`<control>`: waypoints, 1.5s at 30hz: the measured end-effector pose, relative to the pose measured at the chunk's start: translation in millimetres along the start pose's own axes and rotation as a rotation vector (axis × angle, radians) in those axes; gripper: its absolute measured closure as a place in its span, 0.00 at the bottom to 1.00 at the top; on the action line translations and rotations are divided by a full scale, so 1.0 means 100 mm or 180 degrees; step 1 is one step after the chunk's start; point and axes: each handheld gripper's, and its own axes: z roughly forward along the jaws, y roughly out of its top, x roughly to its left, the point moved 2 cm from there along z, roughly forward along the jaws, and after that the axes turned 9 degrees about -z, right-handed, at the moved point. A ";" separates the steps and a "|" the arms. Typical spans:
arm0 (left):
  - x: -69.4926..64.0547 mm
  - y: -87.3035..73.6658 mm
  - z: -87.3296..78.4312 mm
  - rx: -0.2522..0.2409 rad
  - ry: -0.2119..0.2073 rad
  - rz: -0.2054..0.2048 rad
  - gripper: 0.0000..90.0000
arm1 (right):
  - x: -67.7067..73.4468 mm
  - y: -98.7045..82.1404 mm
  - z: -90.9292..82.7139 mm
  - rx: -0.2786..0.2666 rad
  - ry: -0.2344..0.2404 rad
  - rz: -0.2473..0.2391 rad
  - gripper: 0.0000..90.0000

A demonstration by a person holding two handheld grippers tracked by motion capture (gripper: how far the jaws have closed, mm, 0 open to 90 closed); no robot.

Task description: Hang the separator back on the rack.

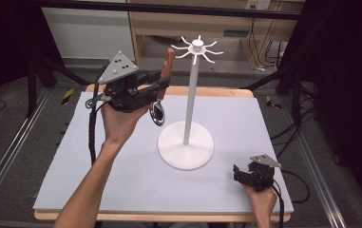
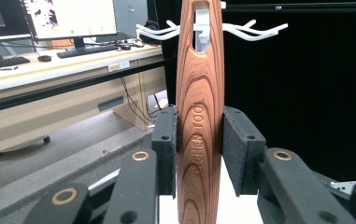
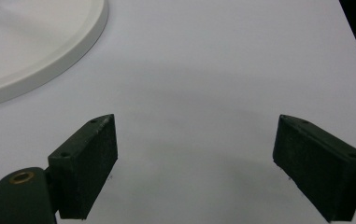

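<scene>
Left hand-held gripper (image 2: 199,149) clamped on the wooden-handled utensil (image 2: 198,116) — handle upright, its slot near the white rack's hooks (image 2: 259,31). Right hand-held gripper (image 3: 194,168) jaws wide — nothing between them, low over the surface (image 3: 222,70).

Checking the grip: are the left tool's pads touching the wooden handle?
Touching: the left gripper view shows both pads pressed against the wooden handle.
</scene>
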 end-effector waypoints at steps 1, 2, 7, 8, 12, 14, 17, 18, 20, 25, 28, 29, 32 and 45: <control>0.00 0.00 0.01 0.0013 -0.0001 0.0000 0.75 | 0.00 0.00 0.00 -0.0003 0.0000 -0.0003 0.16; 0.00 -0.01 0.02 0.0016 0.0003 0.0002 0.75 | 0.00 0.00 0.00 -0.0004 -0.0004 0.0001 0.16; 0.00 0.01 0.05 0.0020 -0.0001 -0.0007 0.75 | -0.01 0.00 0.00 -0.0007 0.0000 -0.0002 0.16; -0.01 0.01 0.05 0.0019 -0.0003 -0.0007 0.75 | -0.01 0.00 0.00 -0.0011 -0.0002 -0.0005 0.16; -0.01 0.02 0.09 0.0041 -0.0004 -0.0010 0.75 | 0.00 0.00 0.00 -0.0013 -0.0001 -0.0004 0.16; -0.02 0.02 0.11 0.0044 -0.0015 -0.0010 0.75 | -0.01 0.00 0.00 -0.0019 -0.0004 -0.0020 0.16; -0.04 0.04 0.14 0.0051 -0.0010 0.0000 0.75 | 0.00 0.00 0.00 -0.0015 0.0002 -0.0009 0.16; -0.04 0.04 0.14 0.0051 -0.0010 0.0000 0.75 | 0.00 0.00 0.00 -0.0015 0.0002 -0.0009 0.16; -0.04 0.04 0.16 0.0061 -0.0010 0.0000 0.75 | 0.00 0.00 0.00 -0.0019 -0.0001 -0.0012 0.16; -0.04 0.03 0.20 0.0079 -0.0001 -0.0006 0.75 | 0.00 0.00 -0.01 -0.0014 0.0004 -0.0004 0.16; -0.05 0.01 0.23 0.0092 -0.0016 -0.0006 0.75 | 0.00 0.00 -0.01 -0.0016 0.0006 -0.0005 0.16; -0.05 0.01 0.24 0.0091 -0.0018 -0.0014 0.75 | 0.00 0.00 0.00 -0.0014 0.0004 -0.0010 0.16; -0.05 0.00 0.26 0.0103 -0.0018 -0.0012 0.75 | 0.00 0.00 0.00 -0.0014 0.0008 -0.0003 0.16; -0.02 -0.08 0.32 0.0071 -0.0054 -0.0049 0.74 | 0.01 0.00 0.00 -0.0017 0.0010 -0.0010 0.16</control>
